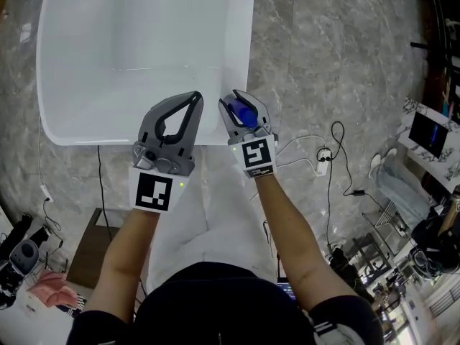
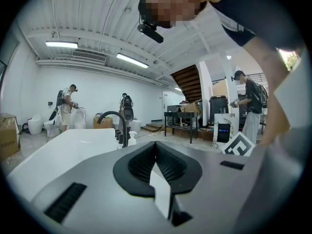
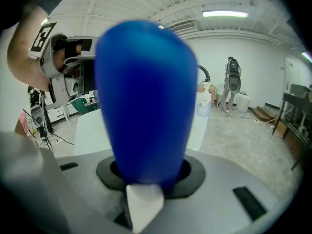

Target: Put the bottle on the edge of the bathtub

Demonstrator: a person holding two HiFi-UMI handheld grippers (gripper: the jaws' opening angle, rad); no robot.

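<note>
A blue bottle [image 1: 244, 113] sits between the jaws of my right gripper [image 1: 239, 106], which is shut on it just off the near right corner of the white bathtub [image 1: 93, 124]. In the right gripper view the bottle [image 3: 144, 101] fills the middle and hides most of the tub [image 3: 90, 128] behind it. My left gripper [image 1: 192, 99] hovers over the tub's near rim, beside the right one, shut with nothing in it. In the left gripper view its jaws [image 2: 156, 147] meet, with the tub [image 2: 58, 152] and a dark faucet [image 2: 117, 123] beyond.
A grey marble floor surrounds the tub. Cables and a power strip [image 1: 323, 157] lie to the right, and a cardboard box [image 1: 90, 246] is at the lower left. A small pump bottle [image 2: 132, 138] stands by the faucet. People stand far off in the room.
</note>
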